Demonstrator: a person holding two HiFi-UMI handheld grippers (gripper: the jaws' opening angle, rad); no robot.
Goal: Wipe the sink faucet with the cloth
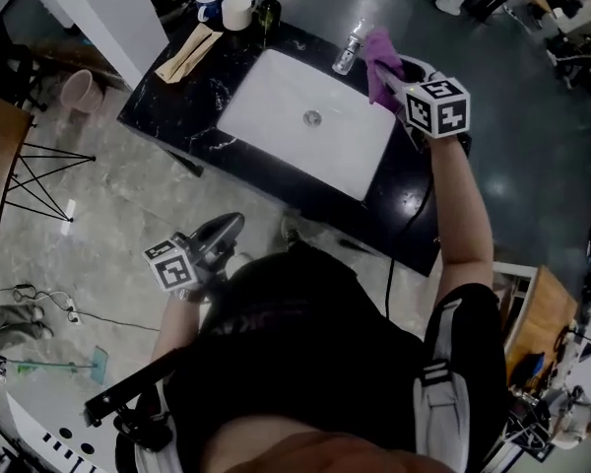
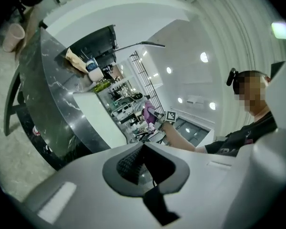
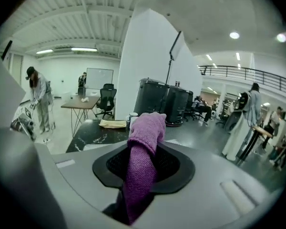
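A purple cloth (image 1: 379,59) hangs over the back right corner of the white sink (image 1: 276,87), which is set in a black marble counter (image 1: 177,106). My right gripper (image 1: 386,82) is shut on the cloth. In the right gripper view the cloth (image 3: 144,137) stands up between the jaws of the right gripper (image 3: 143,163). A curved shiny part behind the cloth is mostly hidden, and I cannot tell whether it is the faucet. My left gripper (image 1: 229,227) is shut and empty, held low in front of the counter. The left gripper (image 2: 143,161) points level along the counter's side.
A clear bottle (image 1: 348,47) stands just left of the cloth. Two cups (image 1: 238,12), a dark bottle (image 1: 268,10) and a tan folded cloth (image 1: 189,52) sit at the counter's back left. A pink bin (image 1: 79,89) and a black-legged table (image 1: 39,166) stand on the floor to the left.
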